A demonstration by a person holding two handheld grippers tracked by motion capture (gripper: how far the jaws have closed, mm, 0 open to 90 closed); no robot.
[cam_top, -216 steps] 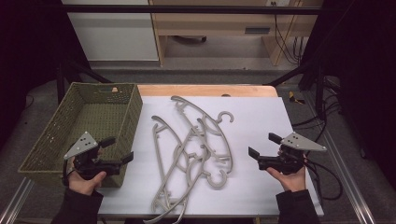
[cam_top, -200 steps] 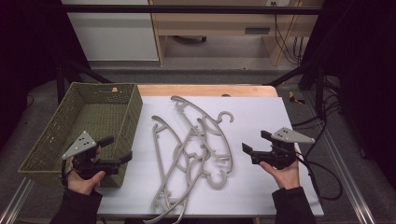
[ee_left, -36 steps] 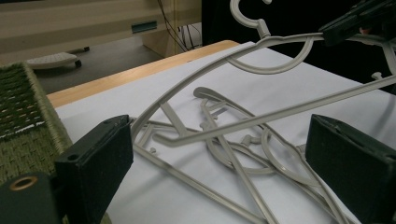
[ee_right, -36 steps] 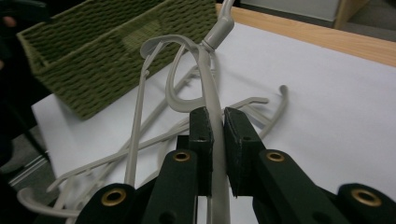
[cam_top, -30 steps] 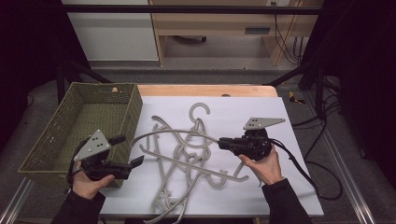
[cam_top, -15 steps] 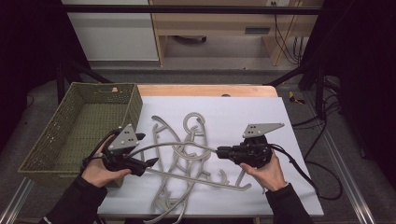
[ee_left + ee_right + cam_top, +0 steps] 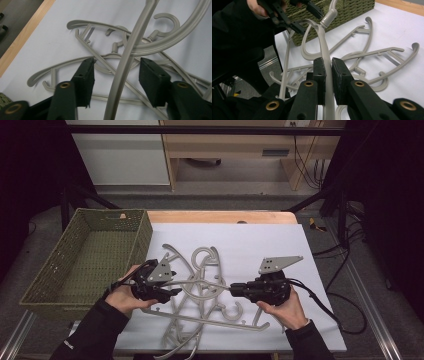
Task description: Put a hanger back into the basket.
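On the bench, a green woven basket sits at the left beside a heap of grey plastic hangers. One lifted hanger spans both grippers. The right gripper is clamped on its arm, plain in its own view. The left gripper, whose jaws have just been closing, straddles the other arm without touching. It has moved in from the basket side since a second ago.

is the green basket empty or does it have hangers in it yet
Empty. In the high view the woven basket shows only its bare floor; the grey hangers all lie on the white sheet beside it.
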